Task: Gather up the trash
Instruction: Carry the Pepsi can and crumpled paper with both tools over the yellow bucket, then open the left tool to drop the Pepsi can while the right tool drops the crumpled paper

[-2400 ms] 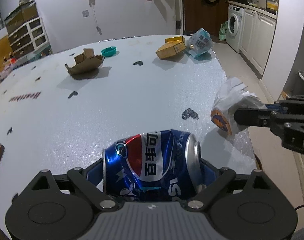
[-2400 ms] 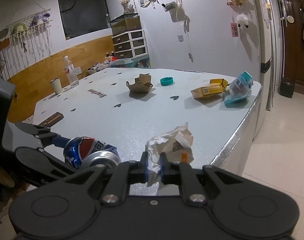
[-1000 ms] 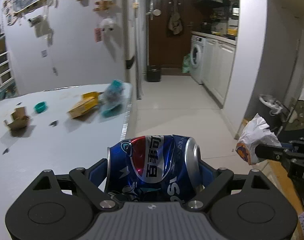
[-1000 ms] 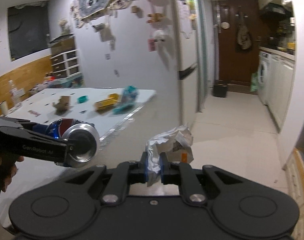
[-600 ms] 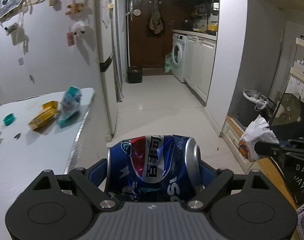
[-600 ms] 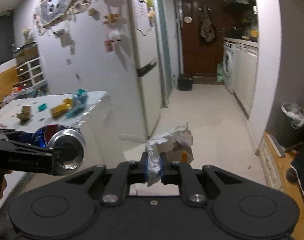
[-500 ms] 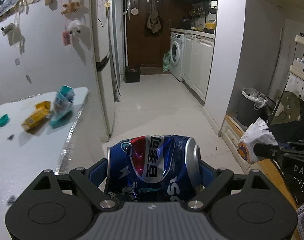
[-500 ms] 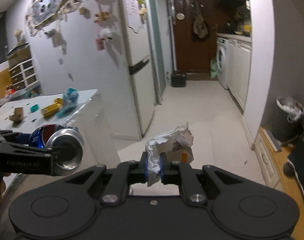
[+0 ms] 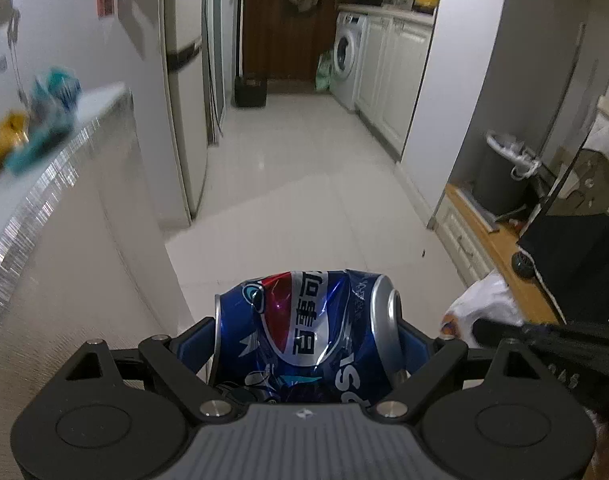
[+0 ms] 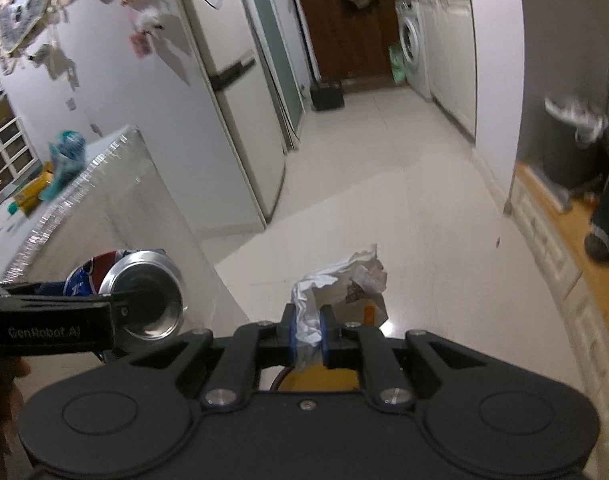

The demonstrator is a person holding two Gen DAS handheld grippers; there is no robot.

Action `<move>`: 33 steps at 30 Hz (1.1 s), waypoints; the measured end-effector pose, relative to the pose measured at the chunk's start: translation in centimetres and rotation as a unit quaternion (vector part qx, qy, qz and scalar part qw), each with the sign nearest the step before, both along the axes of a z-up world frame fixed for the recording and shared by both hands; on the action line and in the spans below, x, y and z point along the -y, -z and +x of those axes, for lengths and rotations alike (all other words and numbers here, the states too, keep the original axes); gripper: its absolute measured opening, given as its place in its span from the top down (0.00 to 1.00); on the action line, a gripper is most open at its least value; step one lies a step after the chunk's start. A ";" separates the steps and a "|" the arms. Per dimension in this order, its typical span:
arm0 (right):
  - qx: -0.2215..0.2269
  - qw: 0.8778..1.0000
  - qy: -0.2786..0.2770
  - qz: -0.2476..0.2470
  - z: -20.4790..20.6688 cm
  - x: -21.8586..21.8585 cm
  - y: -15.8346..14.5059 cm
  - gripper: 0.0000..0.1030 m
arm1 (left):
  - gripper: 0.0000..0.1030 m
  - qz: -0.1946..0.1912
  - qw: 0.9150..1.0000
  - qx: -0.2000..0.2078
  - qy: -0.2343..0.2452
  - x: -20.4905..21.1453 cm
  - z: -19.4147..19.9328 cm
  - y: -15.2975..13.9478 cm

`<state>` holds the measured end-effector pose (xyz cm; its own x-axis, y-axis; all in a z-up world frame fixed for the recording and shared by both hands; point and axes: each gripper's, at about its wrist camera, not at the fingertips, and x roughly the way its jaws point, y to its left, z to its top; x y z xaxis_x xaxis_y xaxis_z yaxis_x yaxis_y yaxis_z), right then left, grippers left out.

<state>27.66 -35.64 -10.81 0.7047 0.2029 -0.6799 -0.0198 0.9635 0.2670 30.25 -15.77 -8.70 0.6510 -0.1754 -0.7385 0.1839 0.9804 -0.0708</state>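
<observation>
Carrying both finds off the worktop (image 9: pixel 64 168), the left tongs (image 9: pixel 304 336) clamp the crushed can (image 9: pixel 304 328) and the right tongs (image 10: pixel 307 328) pinch the crumpled wrapper (image 10: pixel 344 280), apparently bound for the grey bin (image 9: pixel 500 184) next.

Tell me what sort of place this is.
Likely a home kitchen and laundry area: a washing machine beside white cabinets, a fridge, and a lined bin on the tiled floor.
</observation>
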 end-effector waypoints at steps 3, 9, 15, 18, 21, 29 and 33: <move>-0.030 0.999 0.006 0.012 1.2 -0.7 3.1 0.89 | 0.12 -0.004 1.000 -0.025 -0.005 -0.1 1.3 2.8; -0.096 0.995 0.004 0.036 3.5 -2.2 9.9 0.89 | 0.12 -0.017 0.996 -0.081 -0.020 -0.7 3.8 8.6; -0.167 0.986 -0.024 0.014 5.3 -3.3 16.5 0.89 | 0.11 -0.017 0.991 -0.121 -0.047 -1.9 6.6 13.6; -0.192 0.981 -0.023 0.018 6.1 -2.8 18.7 0.89 | 0.11 -0.020 0.988 -0.141 -0.057 -2.1 7.8 16.0; -0.214 0.977 -0.021 0.017 6.6 -2.5 20.4 0.89 | 0.11 -0.021 0.985 -0.164 -0.057 -1.7 8.7 18.6; -0.240 0.970 -0.041 0.011 7.1 -2.3 22.2 0.89 | 0.10 -0.030 0.980 -0.191 -0.041 0.0 10.5 22.5; -0.245 0.969 -0.042 0.014 7.5 -2.1 22.8 0.88 | 0.04 -0.049 0.980 -0.188 -0.037 0.8 11.2 23.3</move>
